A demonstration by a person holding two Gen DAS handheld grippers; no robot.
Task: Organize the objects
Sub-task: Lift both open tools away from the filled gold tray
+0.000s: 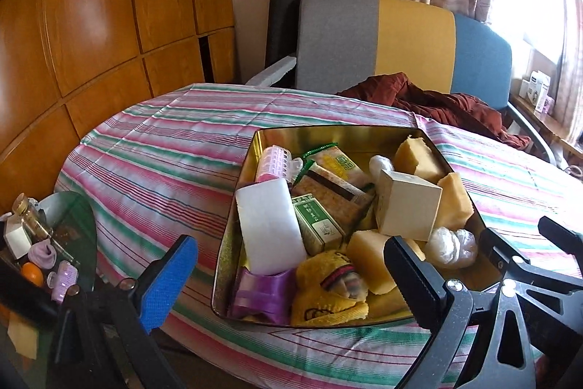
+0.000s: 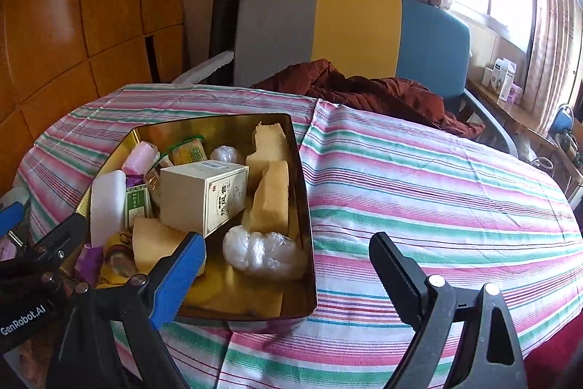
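A gold tin sits on the striped tablecloth, packed with small items. Inside are a white foam block, a cream carton, a green box, yellow sponge pieces, a crumpled plastic bag, purple ribbon and a yellow cloth. My left gripper hovers open before the tin's near side, holding nothing. My right gripper is open over the tin's right wall, close to the plastic bag, also holding nothing.
A glass side table at the left carries a small bottle, an orange and pink hair rollers. Behind the table stands a grey, yellow and blue chair with a rust-red garment. Striped cloth lies right of the tin.
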